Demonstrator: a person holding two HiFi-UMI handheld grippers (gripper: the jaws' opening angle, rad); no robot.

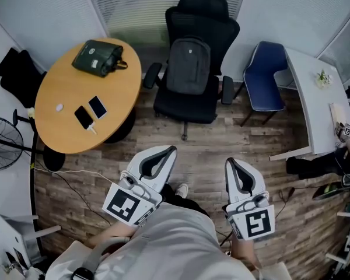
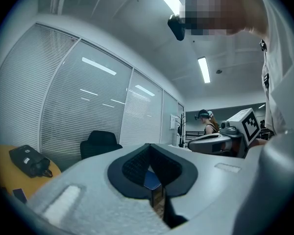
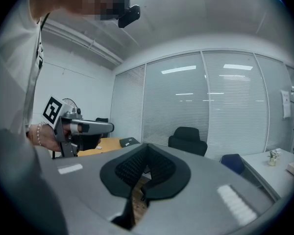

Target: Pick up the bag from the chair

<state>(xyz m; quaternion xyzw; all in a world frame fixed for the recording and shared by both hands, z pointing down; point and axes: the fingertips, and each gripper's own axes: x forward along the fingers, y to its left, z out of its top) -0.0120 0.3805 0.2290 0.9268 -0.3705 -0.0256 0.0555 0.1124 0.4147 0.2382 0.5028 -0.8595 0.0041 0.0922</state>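
A grey backpack (image 1: 188, 66) leans upright against the back of a black office chair (image 1: 186, 107) at the far side of the room. The chair also shows in the left gripper view (image 2: 99, 142) and the right gripper view (image 3: 187, 140). Both grippers are held low in front of me, well short of the chair, and point toward it. My left gripper (image 1: 170, 150) (image 2: 151, 153) is shut and empty. The jaws of my right gripper (image 1: 230, 162) (image 3: 146, 148) are also closed, with nothing between them.
A round wooden table (image 1: 64, 121) at the left carries a dark green bag (image 1: 98, 57) and two phones (image 1: 90, 112). A blue chair (image 1: 267, 77) and a white desk (image 1: 312, 98) stand at the right. A fan (image 1: 0, 144) and floor cables lie left. Another person (image 2: 208, 121) stands far off.
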